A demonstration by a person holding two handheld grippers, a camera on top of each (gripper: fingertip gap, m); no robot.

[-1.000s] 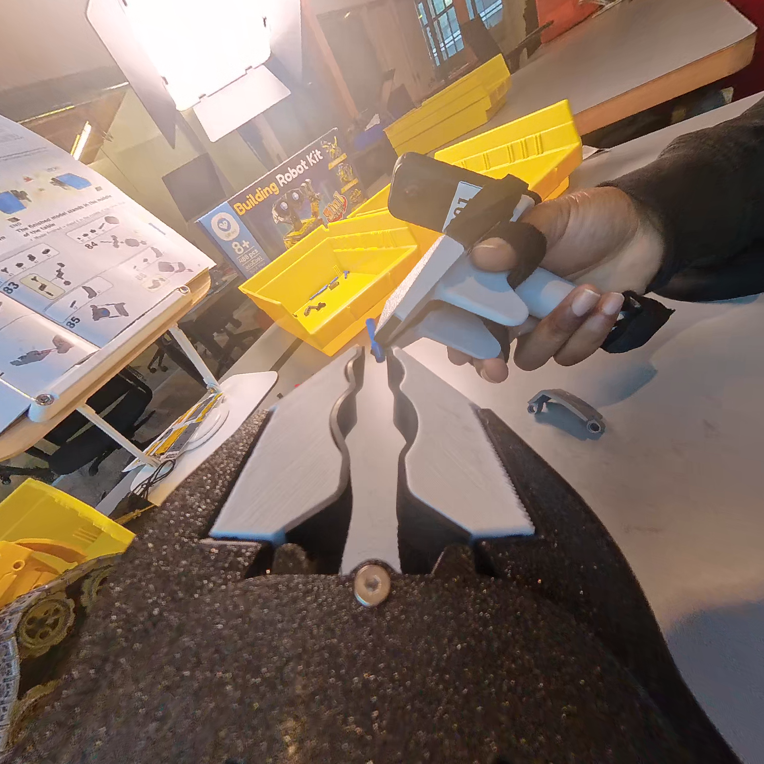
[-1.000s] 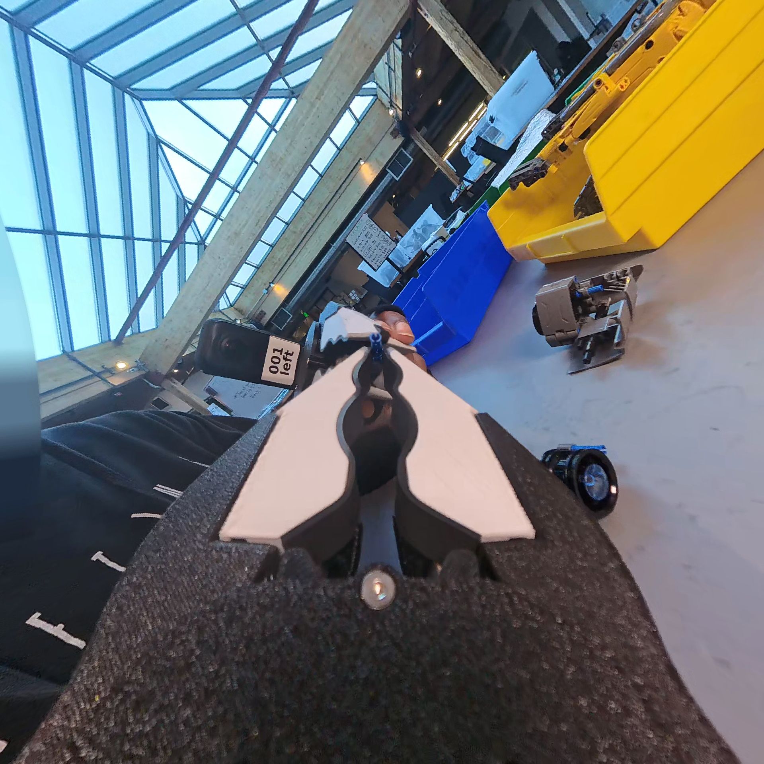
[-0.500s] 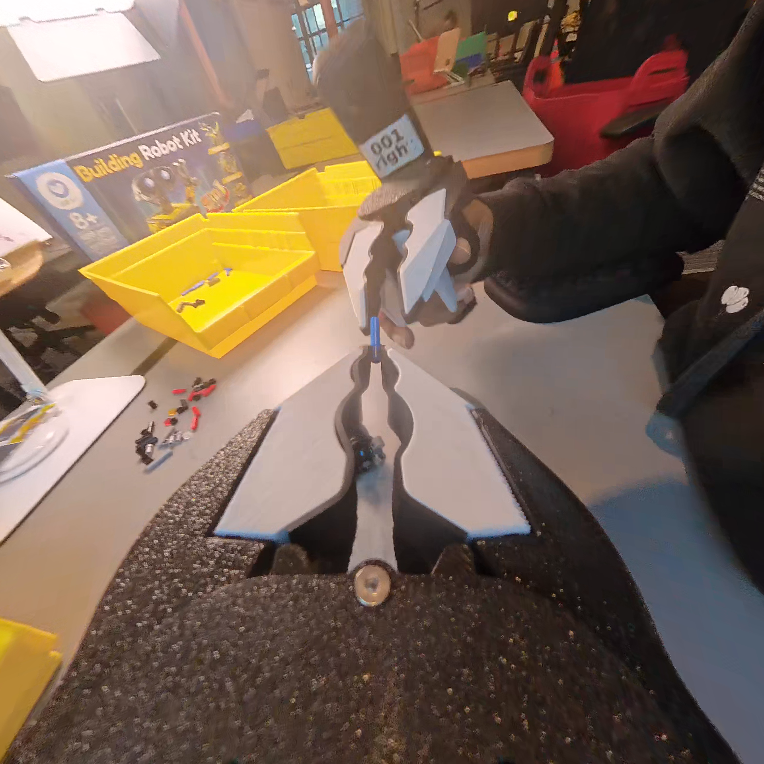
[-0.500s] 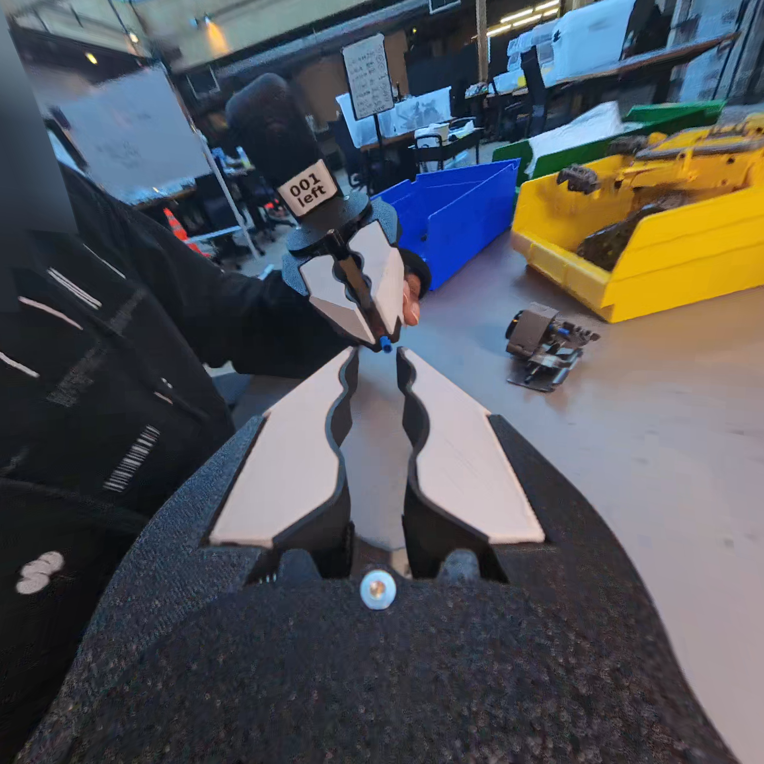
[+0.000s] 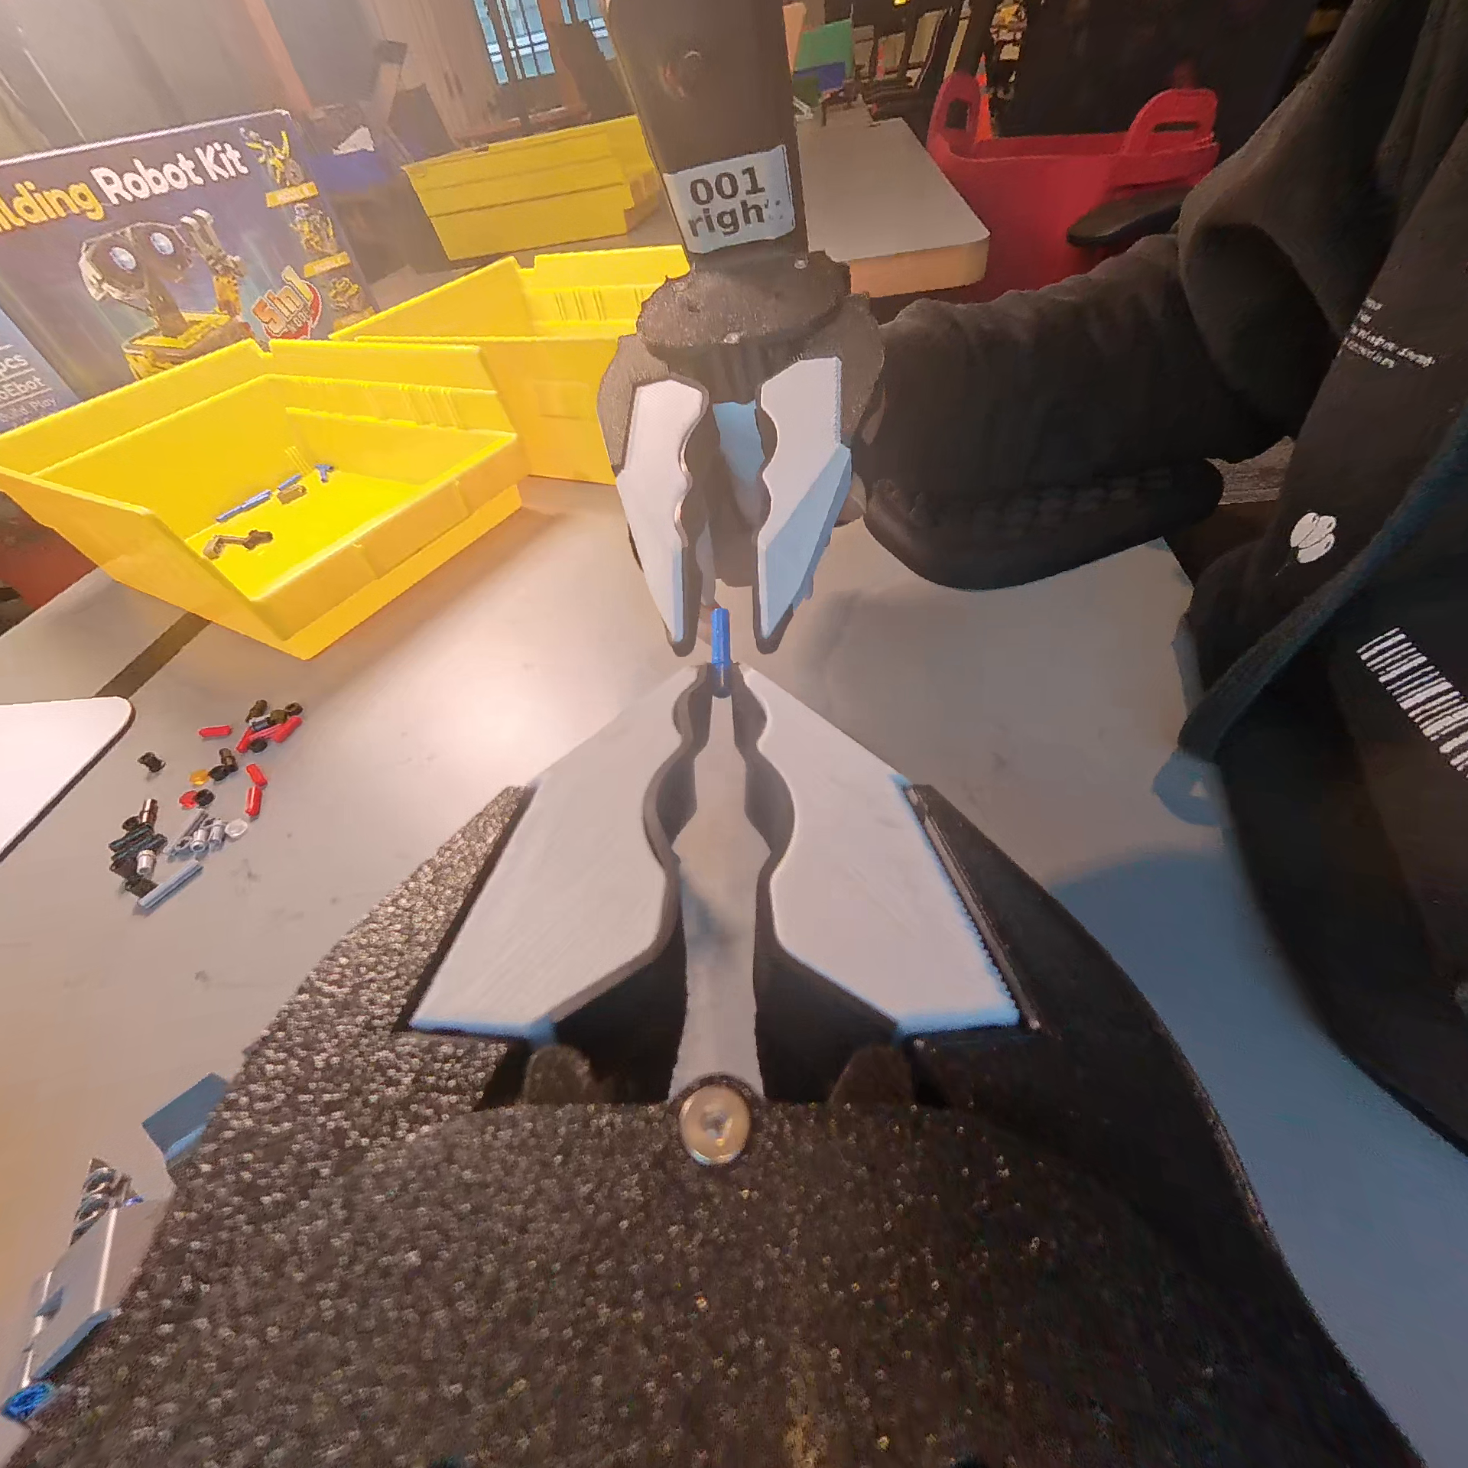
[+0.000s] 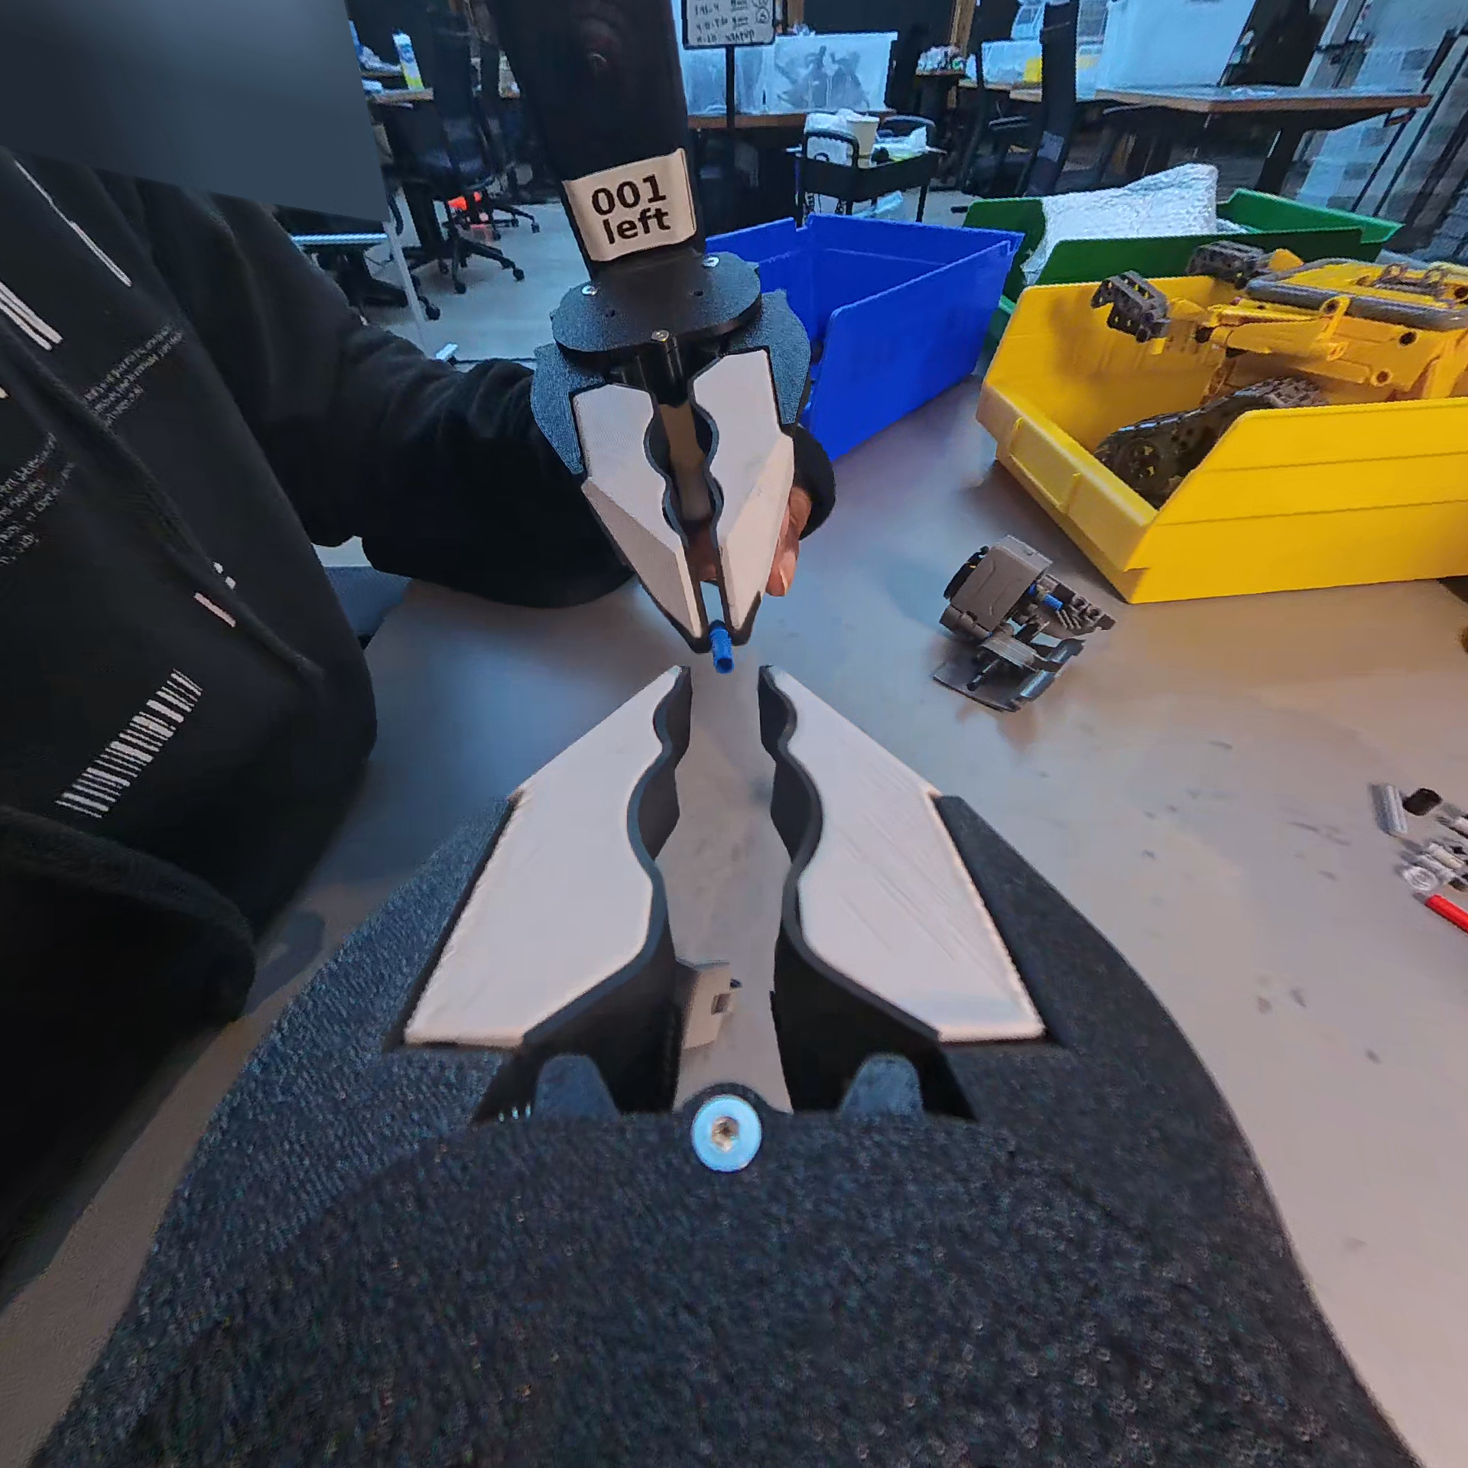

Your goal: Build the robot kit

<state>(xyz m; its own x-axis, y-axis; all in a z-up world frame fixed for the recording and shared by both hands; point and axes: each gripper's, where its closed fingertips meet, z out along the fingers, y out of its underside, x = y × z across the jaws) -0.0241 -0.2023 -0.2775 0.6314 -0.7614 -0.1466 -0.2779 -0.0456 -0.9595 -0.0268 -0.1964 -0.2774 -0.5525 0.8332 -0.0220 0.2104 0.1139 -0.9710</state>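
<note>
My left gripper [image 5: 720, 677] is shut on a small blue pin [image 5: 720, 635], which sticks out forward from its tips above the grey table [image 5: 477, 715]. My right gripper [image 5: 721, 639] faces it tip to tip, open, with the pin's free end between its fingertips without touching. In the right wrist view my right gripper [image 6: 723, 674] is open and empty. Just beyond it the left gripper [image 6: 715, 629] holds the blue pin [image 6: 721, 655].
A yellow bin [image 5: 262, 508] with a few small parts and a kit box [image 5: 159, 238] stand far left. Loose small parts [image 5: 198, 794] lie on the table. A grey block assembly [image 6: 1009, 627], a blue bin [image 6: 898, 318] and a yellow bin [image 6: 1271, 508] holding a yellow model sit right. Only a small space, under 4 cm, lies between the two pairs of fingers.
The blue pin has passed from my right gripper to my left. The right gripper opened, the left shut on it. Both tipped down to face each other over the table.
</note>
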